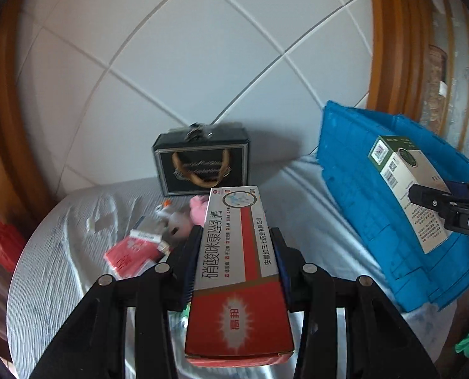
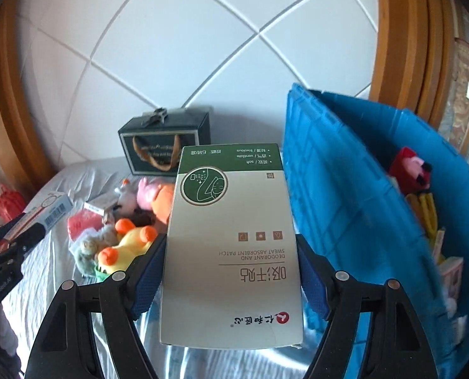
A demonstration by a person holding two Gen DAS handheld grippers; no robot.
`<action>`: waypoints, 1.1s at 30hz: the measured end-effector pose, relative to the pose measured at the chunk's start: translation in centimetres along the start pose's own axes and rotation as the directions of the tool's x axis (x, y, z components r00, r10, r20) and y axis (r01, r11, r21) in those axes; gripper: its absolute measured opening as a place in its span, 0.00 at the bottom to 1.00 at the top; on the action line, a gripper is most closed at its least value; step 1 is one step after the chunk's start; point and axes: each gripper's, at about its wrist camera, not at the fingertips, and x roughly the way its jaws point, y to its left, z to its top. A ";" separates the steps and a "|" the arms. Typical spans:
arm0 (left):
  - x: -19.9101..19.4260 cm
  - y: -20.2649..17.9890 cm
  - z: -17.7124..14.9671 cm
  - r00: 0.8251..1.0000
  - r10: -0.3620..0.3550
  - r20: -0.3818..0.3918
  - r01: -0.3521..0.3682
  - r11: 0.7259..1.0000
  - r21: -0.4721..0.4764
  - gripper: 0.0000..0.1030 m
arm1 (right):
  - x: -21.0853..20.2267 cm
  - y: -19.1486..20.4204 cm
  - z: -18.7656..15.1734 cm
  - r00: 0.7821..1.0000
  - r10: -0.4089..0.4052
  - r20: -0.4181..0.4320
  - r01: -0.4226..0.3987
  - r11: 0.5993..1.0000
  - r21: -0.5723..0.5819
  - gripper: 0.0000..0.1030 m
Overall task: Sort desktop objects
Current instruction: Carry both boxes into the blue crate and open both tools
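In the left wrist view, the left tongs were clamped narrow on a red-and-white ointment box, which ran up the lower centre of the frame, its far end lifted over the striped cloth of the table. At the right edge of that view the right tongs held a green-and-white patch box in front of the blue crate. In the right wrist view, those tongs stood wider, their blue pads pressed on both long sides of the patch box at frame centre. The crate filled the right side, with a red plush toy inside. Left of centre lay a heap of soft toys, a yellow duck nearest, and a dark gift bag stood against the tiled wall behind them.
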 end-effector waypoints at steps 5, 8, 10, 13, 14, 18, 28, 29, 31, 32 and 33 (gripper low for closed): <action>-1.5 -9.7 5.4 0.986 -0.146 0.085 0.139 0.987 0.077 0.39 | -5.8 -6.1 2.8 0.991 -0.084 0.105 0.079 0.996 0.047 0.75; -2.2 -15.8 7.9 0.967 -0.227 0.114 0.211 0.968 0.133 0.39 | -8.5 -10.6 3.7 0.975 -0.172 0.139 0.162 0.984 0.074 0.75; -1.9 -19.8 9.1 0.957 -0.272 0.099 0.256 0.955 0.152 0.39 | -9.7 -14.1 3.7 0.963 -0.230 0.141 0.219 0.971 0.091 0.75; -1.0 -25.6 9.6 0.948 -0.315 0.048 0.303 0.937 0.172 0.39 | -10.1 -19.2 3.4 0.951 -0.288 0.111 0.275 0.954 0.115 0.75; -0.7 -27.6 9.6 0.946 -0.324 0.022 0.315 0.932 0.180 0.39 | -10.0 -20.8 3.1 0.950 -0.299 0.095 0.287 0.950 0.120 0.75; 0.8 -34.4 9.0 0.932 -0.347 -0.101 0.361 0.909 0.208 0.39 | -8.0 -26.3 1.3 0.940 -0.341 0.012 0.336 0.933 0.132 0.75; 4.0 -42.3 8.0 0.921 -0.279 -0.272 0.349 0.900 0.262 0.39 | -4.5 -34.3 -2.3 0.919 -0.368 -0.143 0.385 0.915 0.122 0.75; 4.2 -42.3 7.9 0.918 -0.277 -0.283 0.351 0.900 0.259 0.40 | -4.3 -34.6 -2.3 0.918 -0.368 -0.150 0.386 0.915 0.120 0.75; 4.7 -42.6 7.8 0.919 -0.260 -0.296 0.340 0.902 0.265 0.45 | -3.9 -35.0 -2.6 0.915 -0.367 -0.166 0.388 0.915 0.114 0.75; 4.8 -42.7 7.8 0.924 -0.245 -0.294 0.327 0.905 0.273 0.51 | -3.7 -35.4 -2.7 0.915 -0.365 -0.170 0.386 0.915 0.113 0.75; 4.8 -42.7 7.8 0.928 -0.238 -0.286 0.319 0.906 0.279 0.54 | -3.6 -35.5 -2.8 0.915 -0.366 -0.172 0.387 0.916 0.109 0.75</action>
